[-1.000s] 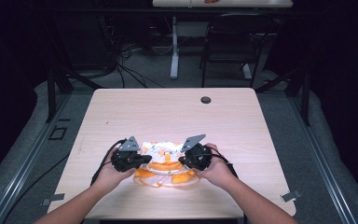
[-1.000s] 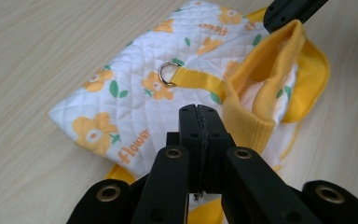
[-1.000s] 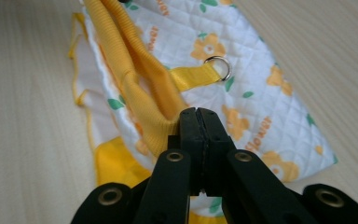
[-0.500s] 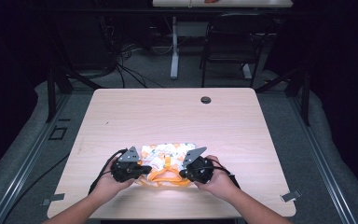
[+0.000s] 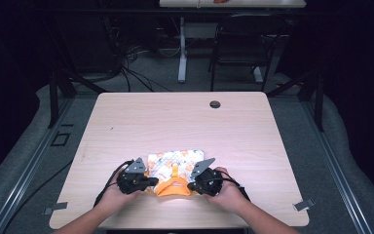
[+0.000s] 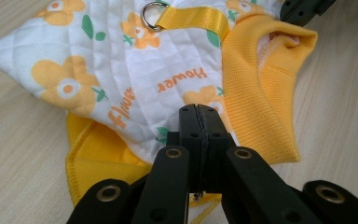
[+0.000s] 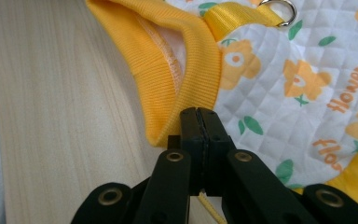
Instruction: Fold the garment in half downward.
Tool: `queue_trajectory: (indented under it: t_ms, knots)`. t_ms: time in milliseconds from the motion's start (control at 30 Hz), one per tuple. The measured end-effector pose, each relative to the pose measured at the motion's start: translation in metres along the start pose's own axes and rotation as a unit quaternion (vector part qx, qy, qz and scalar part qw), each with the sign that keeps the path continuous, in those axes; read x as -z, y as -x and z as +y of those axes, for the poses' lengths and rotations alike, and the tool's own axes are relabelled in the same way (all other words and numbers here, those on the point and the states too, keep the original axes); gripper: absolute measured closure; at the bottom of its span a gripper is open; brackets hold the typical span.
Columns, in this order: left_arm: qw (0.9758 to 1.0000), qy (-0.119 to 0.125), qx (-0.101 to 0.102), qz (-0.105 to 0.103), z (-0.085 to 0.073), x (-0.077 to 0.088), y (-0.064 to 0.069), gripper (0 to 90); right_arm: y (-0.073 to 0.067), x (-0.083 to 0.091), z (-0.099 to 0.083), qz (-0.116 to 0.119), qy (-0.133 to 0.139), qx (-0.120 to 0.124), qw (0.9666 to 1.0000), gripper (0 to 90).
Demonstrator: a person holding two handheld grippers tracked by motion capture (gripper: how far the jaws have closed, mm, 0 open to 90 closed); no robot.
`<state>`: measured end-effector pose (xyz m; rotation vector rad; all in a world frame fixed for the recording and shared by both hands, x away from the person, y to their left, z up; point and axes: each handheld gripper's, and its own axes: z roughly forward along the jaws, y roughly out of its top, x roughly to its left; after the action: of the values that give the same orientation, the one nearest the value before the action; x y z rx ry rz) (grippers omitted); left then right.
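Both grippers, left (image 5: 147, 182) and right (image 5: 193, 185), are clamped on the near edge of the garment (image 5: 175, 165); folding looks underway; next, carry that edge far.

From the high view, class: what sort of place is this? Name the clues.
Probably a lab or workshop recording station, not a home. A bare wooden table stands on grey carpet in a dark room, loose cables trail behind it, and a black chair sits at a second desk.
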<state>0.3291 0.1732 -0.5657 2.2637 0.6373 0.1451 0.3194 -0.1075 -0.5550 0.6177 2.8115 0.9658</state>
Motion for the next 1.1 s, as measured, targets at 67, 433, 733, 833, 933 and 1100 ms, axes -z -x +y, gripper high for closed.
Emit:
queue_trajectory:
  t_ms: [67, 433, 733, 833, 933, 1100]
  knots:
    - [1.0000, 0.000, 0.002, 0.000, -0.001, 0.000, 0.000, 89.7, 0.000, -0.001, -0.001, 0.001, 0.003, -0.002, 1.0000, 90.0]
    - [0.9999, 0.012, 0.006, 0.000, -0.005, -0.001, 0.000, 89.6, -0.001, -0.002, -0.002, -0.003, 0.003, -0.003, 1.0000, 89.7]
    - [0.9999, 0.009, 0.006, 0.002, -0.003, -0.002, -0.001, 89.6, 0.000, -0.003, -0.002, -0.006, 0.005, -0.010, 0.9999, 89.7]
    - [0.9999, 0.008, 0.008, 0.005, -0.002, -0.003, -0.003, 89.4, 0.001, -0.002, -0.001, -0.008, 0.003, -0.011, 0.9999, 89.6]
    - [0.9999, 0.008, 0.011, 0.006, -0.001, -0.004, -0.005, 89.4, 0.003, -0.002, -0.002, -0.008, 0.009, -0.015, 0.9998, 89.6]
    - [0.9998, 0.012, 0.017, 0.008, 0.001, -0.006, -0.009, 89.5, 0.007, -0.003, -0.002, -0.008, 0.011, -0.018, 0.9997, 89.7]
